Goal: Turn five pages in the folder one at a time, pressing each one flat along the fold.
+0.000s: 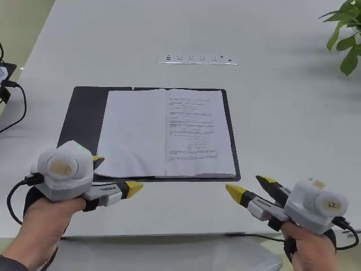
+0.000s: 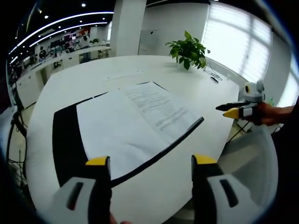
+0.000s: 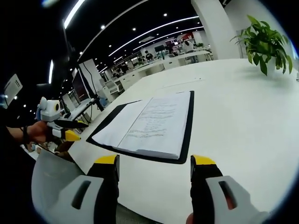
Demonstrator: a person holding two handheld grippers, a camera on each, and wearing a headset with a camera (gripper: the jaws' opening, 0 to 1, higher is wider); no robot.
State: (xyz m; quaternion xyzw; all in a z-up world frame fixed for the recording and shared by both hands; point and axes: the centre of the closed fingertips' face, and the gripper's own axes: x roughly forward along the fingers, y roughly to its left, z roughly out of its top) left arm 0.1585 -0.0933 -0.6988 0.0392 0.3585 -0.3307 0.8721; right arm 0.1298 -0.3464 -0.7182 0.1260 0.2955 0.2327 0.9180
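— What does the head view show?
— A white table (image 1: 282, 124). The open folder (image 1: 84, 118) lies in the centre, with pages (image 1: 192, 132) inside. At the bottom, the left gripper (image 1: 115, 175) and the right gripper (image 1: 250, 185) have their jaws spread.
— And the left gripper view?
— The folder is in the centre and windows (image 2: 243, 42) are at the upper right.
— The right one?
— The folder is in the centre, under ceiling lights (image 3: 74, 16).

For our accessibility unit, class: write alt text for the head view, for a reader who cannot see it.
A black folder lies open on a white table, with a blank page on the left and a printed page on the right. Nearer the viewer, the left tongs and right tongs are held open, gripping nothing.
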